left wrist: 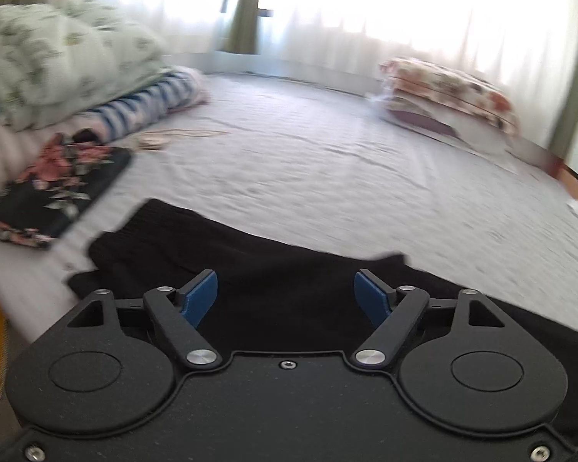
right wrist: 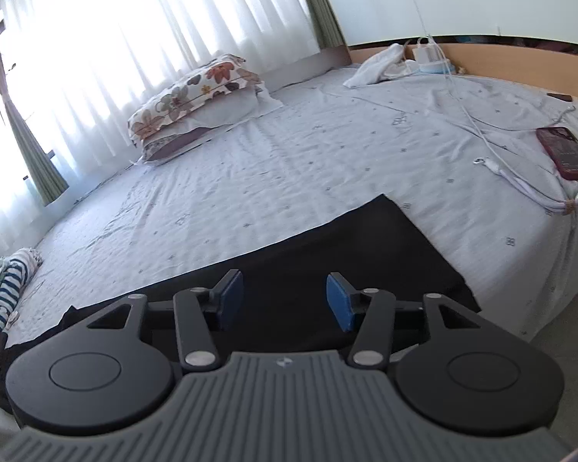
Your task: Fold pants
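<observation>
Black pants [left wrist: 289, 269] lie flat along the near edge of the bed, with the ribbed waistband end [left wrist: 135, 231] at the left in the left wrist view. My left gripper [left wrist: 285, 296] hovers over the cloth, its blue pads [left wrist: 202, 298] wide apart with nothing between them. In the right wrist view the same pants [right wrist: 366, 242] end in a straight folded edge at the right. My right gripper [right wrist: 285, 300] hangs above them, open, with empty jaws; its blue pads [right wrist: 339, 302] touch no cloth.
A pale patterned bed sheet [right wrist: 327, 146] stretches ahead. A folded floral garment [left wrist: 57, 188], a striped cloth [left wrist: 150, 104] and a green quilt [left wrist: 50, 61] pile at the left. Floral pillows [right wrist: 192, 92] lie by the curtains. A red phone [right wrist: 566, 150] with white cables [right wrist: 520, 181] sits at the right.
</observation>
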A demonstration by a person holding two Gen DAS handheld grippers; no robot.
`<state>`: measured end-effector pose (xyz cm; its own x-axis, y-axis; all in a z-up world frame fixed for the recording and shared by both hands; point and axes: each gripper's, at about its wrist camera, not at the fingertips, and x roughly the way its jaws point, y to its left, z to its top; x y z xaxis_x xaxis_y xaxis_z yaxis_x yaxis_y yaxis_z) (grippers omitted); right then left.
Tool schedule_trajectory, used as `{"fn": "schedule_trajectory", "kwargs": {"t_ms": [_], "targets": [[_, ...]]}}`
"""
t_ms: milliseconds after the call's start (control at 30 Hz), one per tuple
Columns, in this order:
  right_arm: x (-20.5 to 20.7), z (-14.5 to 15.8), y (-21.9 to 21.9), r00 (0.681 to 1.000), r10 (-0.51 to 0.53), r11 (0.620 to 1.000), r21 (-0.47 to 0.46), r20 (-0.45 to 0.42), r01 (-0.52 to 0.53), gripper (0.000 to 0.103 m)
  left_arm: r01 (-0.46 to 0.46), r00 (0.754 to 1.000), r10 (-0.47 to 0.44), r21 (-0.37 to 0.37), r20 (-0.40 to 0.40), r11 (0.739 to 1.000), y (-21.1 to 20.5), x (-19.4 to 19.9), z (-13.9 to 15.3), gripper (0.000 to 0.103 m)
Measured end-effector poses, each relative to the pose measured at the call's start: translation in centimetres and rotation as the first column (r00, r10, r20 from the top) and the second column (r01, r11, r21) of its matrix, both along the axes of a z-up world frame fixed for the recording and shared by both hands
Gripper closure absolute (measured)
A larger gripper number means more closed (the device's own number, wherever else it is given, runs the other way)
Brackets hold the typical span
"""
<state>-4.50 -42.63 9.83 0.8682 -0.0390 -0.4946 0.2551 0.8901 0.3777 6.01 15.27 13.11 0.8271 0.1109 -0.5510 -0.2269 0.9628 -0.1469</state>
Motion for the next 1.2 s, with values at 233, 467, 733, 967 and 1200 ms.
{"fn": "schedule_trajectory", "kwargs": {"t_ms": [233,467,733,967,1200], "targets": [[0.8,-4.4,6.0,0.996,0.053,0.997,0.045,0.069,-0.057,0.032,0.261,0.965,-0.262,-0.037,-0.026,0.965,-9.7,-2.2,-4.3,0.031],[1.6,-9.8,11.2,0.989,0.133,0.977,0.159,0.069,-0.142,0.032,0.475,0.871,-0.487,-0.138,-0.071,0.869,-16.1,-3.4,-7.6,0.088],[3.1,-12.3,14.2,0.977,0.196,0.96,0.187,0.079,-0.207,0.032,0.484,0.848,-0.514,-0.204,-0.131,0.851,-18.8,-1.8,-10.3,0.082],[4.7,-13.2,14.2,0.985,0.147,0.971,0.175,0.09,-0.161,0.032,0.486,0.84,-0.52,-0.212,-0.153,0.848,-18.2,-0.7,-11.6,0.077],[5.0,-13.4,14.9,0.986,0.111,0.984,0.127,0.125,-0.126,0.031,0.503,0.834,-0.532,-0.195,-0.146,0.842,-18.4,-0.9,-11.7,0.072]]}}
